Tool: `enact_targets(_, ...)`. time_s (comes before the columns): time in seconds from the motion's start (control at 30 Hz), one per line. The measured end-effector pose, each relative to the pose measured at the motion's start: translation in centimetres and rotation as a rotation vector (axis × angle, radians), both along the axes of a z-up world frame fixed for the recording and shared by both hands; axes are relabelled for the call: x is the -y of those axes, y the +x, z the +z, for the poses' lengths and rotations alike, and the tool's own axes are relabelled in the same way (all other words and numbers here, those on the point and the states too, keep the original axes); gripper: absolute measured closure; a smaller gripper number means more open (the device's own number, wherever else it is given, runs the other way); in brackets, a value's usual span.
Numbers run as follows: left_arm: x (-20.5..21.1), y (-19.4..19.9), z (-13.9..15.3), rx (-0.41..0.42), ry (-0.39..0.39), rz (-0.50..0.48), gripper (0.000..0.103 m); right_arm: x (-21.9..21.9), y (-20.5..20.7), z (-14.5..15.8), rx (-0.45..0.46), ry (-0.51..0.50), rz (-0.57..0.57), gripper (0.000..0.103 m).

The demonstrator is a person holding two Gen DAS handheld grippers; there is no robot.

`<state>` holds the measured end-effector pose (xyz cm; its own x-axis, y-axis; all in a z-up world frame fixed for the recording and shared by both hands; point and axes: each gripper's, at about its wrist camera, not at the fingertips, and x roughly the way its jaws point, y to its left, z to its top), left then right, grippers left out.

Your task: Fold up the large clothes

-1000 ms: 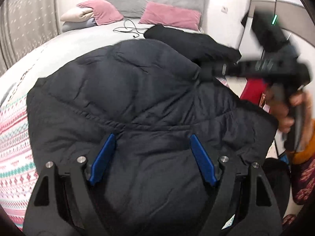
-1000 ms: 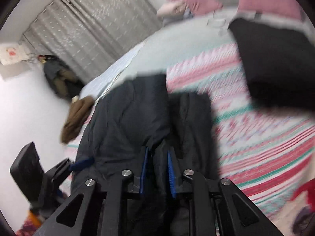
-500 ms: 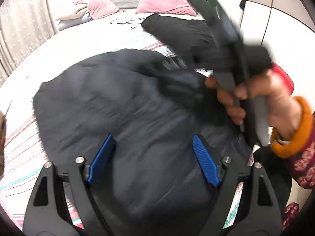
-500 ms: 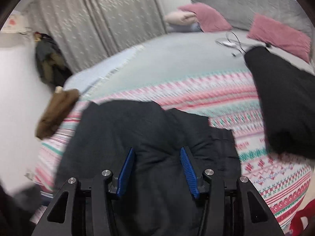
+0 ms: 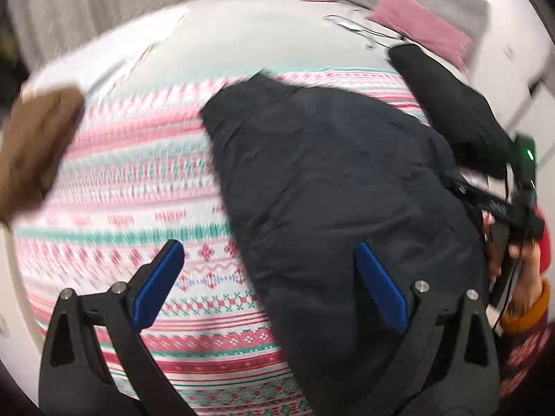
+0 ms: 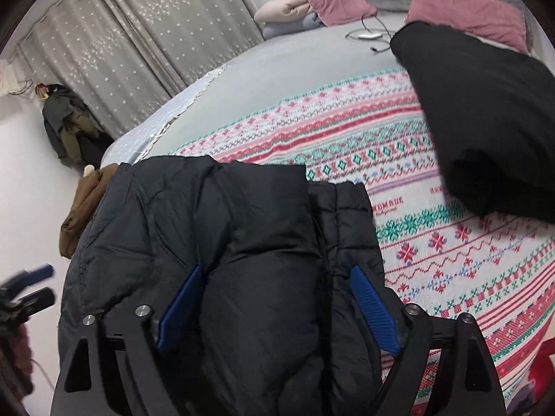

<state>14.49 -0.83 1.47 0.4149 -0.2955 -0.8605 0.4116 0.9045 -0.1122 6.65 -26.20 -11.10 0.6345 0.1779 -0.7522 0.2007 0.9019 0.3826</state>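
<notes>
A large black puffer jacket lies folded on the patterned bedspread. In the right wrist view the jacket fills the lower left, folded over itself. My left gripper is open and empty, hovering over the jacket's left edge and the bedspread. My right gripper is open, its blue pads either side of a puffy fold of the jacket, not clamped. The right gripper also shows in the left wrist view at the jacket's right edge. The left gripper shows at the far left of the right wrist view.
A second black garment lies on the bed to the right. A brown garment hangs at the bed's left edge. Pink pillows and a cable are at the head. Grey curtains stand behind.
My right gripper has opened and let go of the jacket fold it was pinching. My left gripper has swung left, so the jacket now sits to the right of its view.
</notes>
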Motion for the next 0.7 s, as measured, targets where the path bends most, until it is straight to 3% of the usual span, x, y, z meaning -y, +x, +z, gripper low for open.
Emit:
enact_targets(0.13, -1.8, 0.7, -2.7, -0.102, -0.181, 0.039, 0.004, 0.2, 0.0, -0.6, -0.028, 0.044, 0.028, 0.013)
enact_targets(0.4, -1.6, 2.3, -6.8, -0.323, -0.484, 0.05, 0.0, 2.5, -0.2, -3.2, -0.075, 0.262, 0.06, 0.006)
enact_targets(0.5, -1.1, 2.3, -7.9, -0.35, -0.538, 0.051, 0.0, 3.1, -0.4, -4.1, -0.086, 0.345, 0.067, 0.006)
enact_targets(0.7, -0.7, 2.2, -8.8, -0.387, -0.577, 0.046, 0.0, 3.2, -0.7, -4.6, -0.101, 0.408, 0.088, 0.008)
